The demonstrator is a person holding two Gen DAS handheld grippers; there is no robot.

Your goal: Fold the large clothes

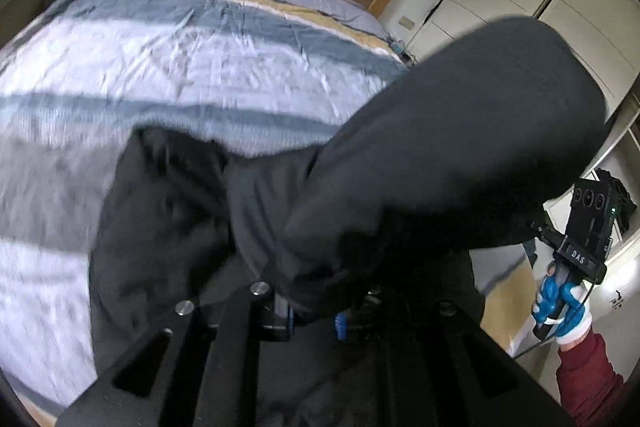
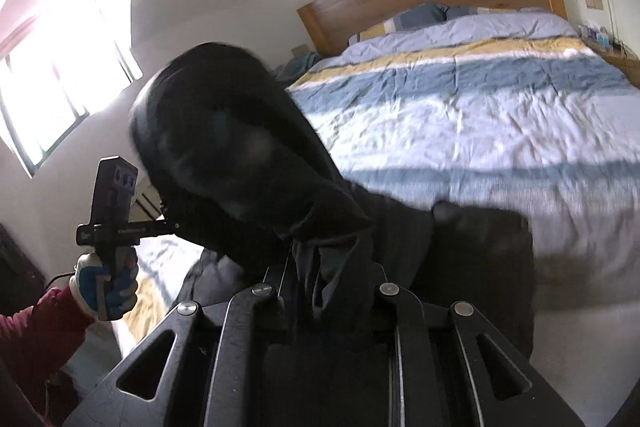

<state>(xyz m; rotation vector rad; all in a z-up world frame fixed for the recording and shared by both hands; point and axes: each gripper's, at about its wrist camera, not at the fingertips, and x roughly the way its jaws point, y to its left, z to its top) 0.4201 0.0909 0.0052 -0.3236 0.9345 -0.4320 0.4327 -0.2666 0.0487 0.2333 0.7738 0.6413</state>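
Both tools are clamped on the same dark garment: my left tool has its jaws pinched together on a bunched edge of the black cloth, and my right tool is likewise closed on a fold of it, the fabric running straight down into the narrow gap between the jaws. The garment hangs between the two grips, lifted above the bed near its foot, with one part ballooning up in front of each camera and another part drooping toward the striped duvet. I judge the folding to be at an early stage: the piece is picked up and held by two points, but nothing I can see is laid flat, and no crease or finished fold shows. Spreading it on the duvet, squaring it and making the folds all appear to be left. What kind of garment it is I cannot tell, since the cloth is blurred and bunched. As for pose, both tools point forward and down toward the bed. My right hand, in a blue and white glove with a dark red sleeve behind it, grips its handle upright off to the side, well apart from the left tool, and my left hand shows the same way from the other camera.
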